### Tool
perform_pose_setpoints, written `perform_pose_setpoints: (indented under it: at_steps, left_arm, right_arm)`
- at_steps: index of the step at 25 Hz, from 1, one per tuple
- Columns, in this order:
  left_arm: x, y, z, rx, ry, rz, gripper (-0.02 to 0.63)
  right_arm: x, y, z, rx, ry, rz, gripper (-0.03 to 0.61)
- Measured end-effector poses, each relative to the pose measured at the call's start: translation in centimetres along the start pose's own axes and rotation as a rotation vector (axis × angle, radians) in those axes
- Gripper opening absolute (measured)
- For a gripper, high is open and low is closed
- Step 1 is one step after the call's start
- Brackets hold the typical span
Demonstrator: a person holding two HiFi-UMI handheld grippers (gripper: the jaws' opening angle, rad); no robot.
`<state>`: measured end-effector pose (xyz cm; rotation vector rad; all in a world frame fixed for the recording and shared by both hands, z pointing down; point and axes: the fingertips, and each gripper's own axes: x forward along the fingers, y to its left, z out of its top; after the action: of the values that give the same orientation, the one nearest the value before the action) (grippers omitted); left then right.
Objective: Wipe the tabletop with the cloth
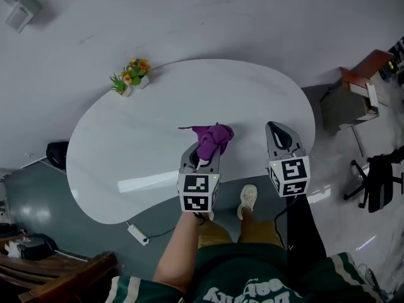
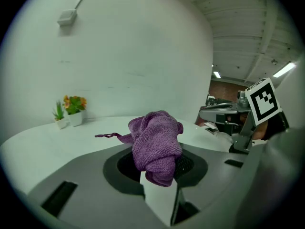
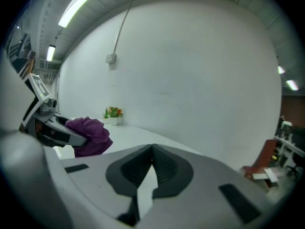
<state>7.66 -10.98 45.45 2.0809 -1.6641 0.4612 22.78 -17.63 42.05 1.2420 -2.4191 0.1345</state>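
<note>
A bunched purple cloth (image 1: 212,138) is pinched in my left gripper (image 1: 203,151), whose jaws are shut on it above the near edge of the white oval tabletop (image 1: 158,144). In the left gripper view the cloth (image 2: 156,144) bulges up out of the jaws, with a thin strand trailing left. My right gripper (image 1: 280,135) hovers to the right near the table's near right edge, jaws shut and empty. The right gripper view shows its tips meeting at the right gripper (image 3: 152,149), with the cloth (image 3: 89,135) off to the left.
A small potted plant (image 1: 130,76) with orange flowers stands at the far left edge of the table. A power strip (image 1: 137,233) lies on the floor under the near edge. A brown box (image 1: 353,96) and an office chair (image 1: 377,178) stand to the right.
</note>
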Motion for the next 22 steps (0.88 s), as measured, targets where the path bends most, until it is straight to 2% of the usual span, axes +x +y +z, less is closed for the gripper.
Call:
perform_pose_setpoints:
  at_steps: [7, 14, 17, 19, 22]
  left_arm:
    - [7.3, -13.9, 0.8, 0.092, 0.036, -0.178, 0.129]
    - [12.6, -26.2, -1.4, 0.145, 0.11, -0.302, 0.13]
    - [13.8, -30.0, -2.8, 0.147, 0.156, -0.353, 0.13]
    - [14.5, -31.6, -4.8, 0.163, 0.223, -0.369, 0.13]
    - [15.3, -31.5, -8.4, 0.239, 0.351, -0.325, 0.131]
  right_arm:
    - [-6.5, -12.6, -5.1, 0.071, 0.024, -0.168, 0.003]
    - [-12.3, -21.1, -10.4, 0.131, 0.057, -0.274, 0.003]
    - [-14.0, -23.2, -12.0, 0.158, 0.069, -0.303, 0.003]
    - [-14.5, -23.7, -12.8, 0.173, 0.075, -0.309, 0.003]
    - [-14.6, -23.5, -13.5, 0.184, 0.083, -0.298, 0.003]
